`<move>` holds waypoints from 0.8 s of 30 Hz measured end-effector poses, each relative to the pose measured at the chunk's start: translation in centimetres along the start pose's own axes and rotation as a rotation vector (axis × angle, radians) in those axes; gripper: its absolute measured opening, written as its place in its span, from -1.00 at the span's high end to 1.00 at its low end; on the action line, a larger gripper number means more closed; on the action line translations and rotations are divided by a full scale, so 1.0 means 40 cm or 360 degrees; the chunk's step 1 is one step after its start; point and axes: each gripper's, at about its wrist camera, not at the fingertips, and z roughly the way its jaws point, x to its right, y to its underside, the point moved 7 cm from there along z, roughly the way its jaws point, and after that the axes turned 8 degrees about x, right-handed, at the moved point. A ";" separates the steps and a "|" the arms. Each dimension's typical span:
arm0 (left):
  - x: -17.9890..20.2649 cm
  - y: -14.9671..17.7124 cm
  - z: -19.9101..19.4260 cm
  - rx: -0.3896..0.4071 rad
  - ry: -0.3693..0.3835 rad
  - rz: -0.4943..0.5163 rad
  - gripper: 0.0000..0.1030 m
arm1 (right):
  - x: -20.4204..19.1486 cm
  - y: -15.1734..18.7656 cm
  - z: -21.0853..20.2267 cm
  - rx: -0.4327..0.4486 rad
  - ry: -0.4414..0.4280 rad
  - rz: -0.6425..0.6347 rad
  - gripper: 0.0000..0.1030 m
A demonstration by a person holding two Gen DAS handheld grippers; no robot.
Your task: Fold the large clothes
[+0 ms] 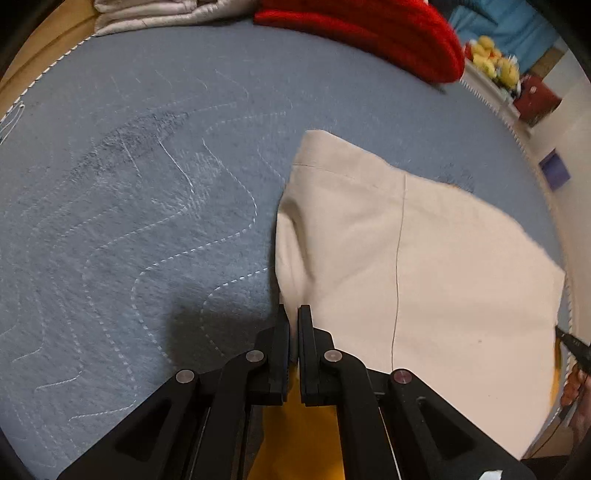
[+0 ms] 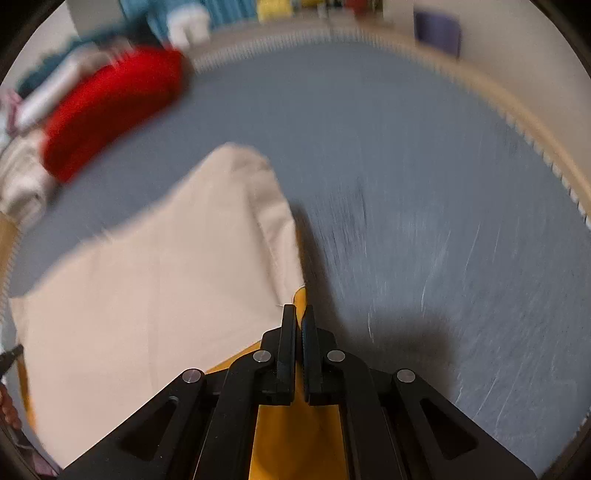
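Note:
A cream garment [image 1: 413,258] with a yellow inner side [image 1: 295,435] lies over the blue-grey quilted bed cover [image 1: 147,206]. My left gripper [image 1: 293,312] is shut on the garment's left edge, and the cloth runs up and to the right from its fingers. In the right wrist view the same cream garment [image 2: 159,280] spreads to the left. My right gripper [image 2: 299,312] is shut on its right edge, where the yellow lining [image 2: 299,435] shows between and below the fingers. The other gripper's black tip [image 1: 572,343] peeks in at the far right of the left wrist view.
A red knitted garment [image 1: 388,33] and pale folded bedding [image 1: 155,18] lie at the far side of the bed. Beyond the bed edge sit yellow plush toys [image 1: 491,59], a red box [image 1: 535,99] and a purple box [image 2: 437,31]. The right wrist view is motion-blurred.

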 end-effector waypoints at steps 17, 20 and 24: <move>-0.036 -0.044 -0.001 0.0034 -0.0053 -0.0121 0.49 | -0.016 -0.052 0.065 0.0009 0.0111 -0.0008 0.86; -0.030 -0.050 -0.077 0.0123 -0.0045 -0.0097 0.35 | 0.003 -0.058 0.007 0.0102 0.0209 -0.0048 0.39; 0.044 -0.005 -0.176 0.0164 0.0192 0.0091 0.34 | -0.027 -0.063 -0.113 0.0279 0.0110 -0.0131 0.35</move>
